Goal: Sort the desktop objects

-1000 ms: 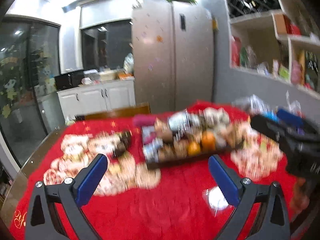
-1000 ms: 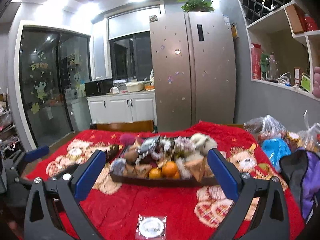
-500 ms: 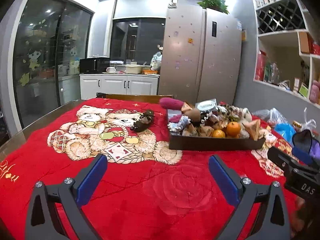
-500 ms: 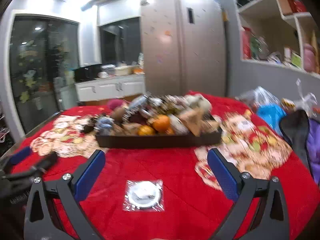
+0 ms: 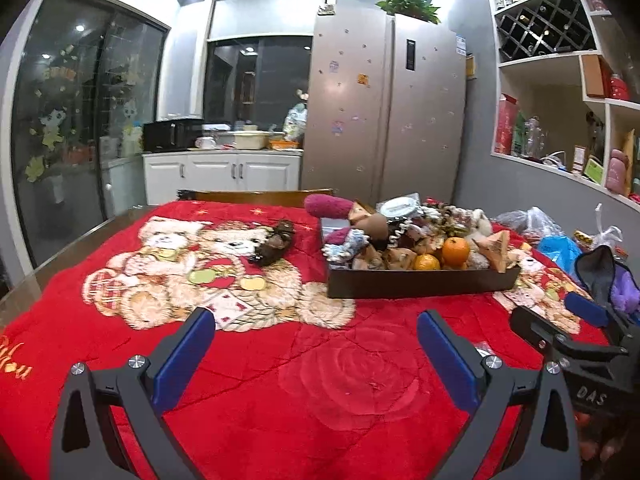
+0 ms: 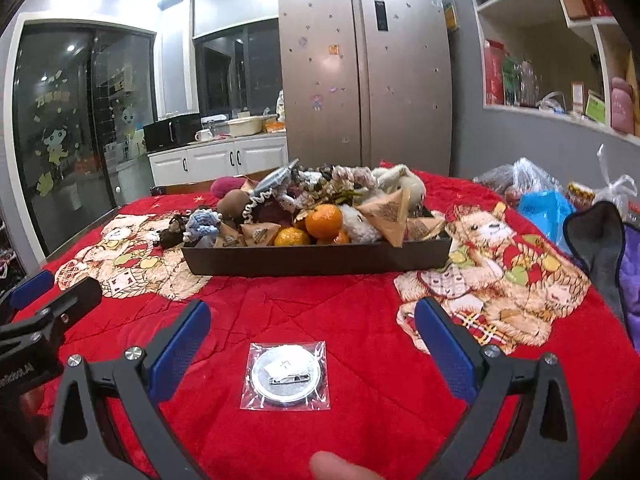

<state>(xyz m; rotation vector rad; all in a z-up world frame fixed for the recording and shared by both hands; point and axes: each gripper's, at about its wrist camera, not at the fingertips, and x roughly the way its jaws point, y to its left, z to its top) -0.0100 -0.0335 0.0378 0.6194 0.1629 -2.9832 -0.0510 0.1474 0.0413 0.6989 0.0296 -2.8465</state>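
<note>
A flat round silver badge sealed in a clear square plastic sleeve lies on the red plush blanket, directly between the spread blue-padded fingers of the right gripper, whose jaws stand wide apart and touch nothing. Farther back sits a dark, shallow rectangular tray heaped with small goods: glossy orange tangerines, triangular kraft-paper packets, a fuzzy white plush piece, a pale blue knitted bundle and a coiled white cord. In the left wrist view the same tray stands ahead and to the right of the left gripper, which is also spread open over bare blanket, holding nothing. A dark brown lumpy object rests on the blanket's teddy-bear print just left of the tray, apart from it. A magenta fuzzy roll lies at the tray's far left corner. Crinkled plastic bags cluster at the table's right edge.
</note>
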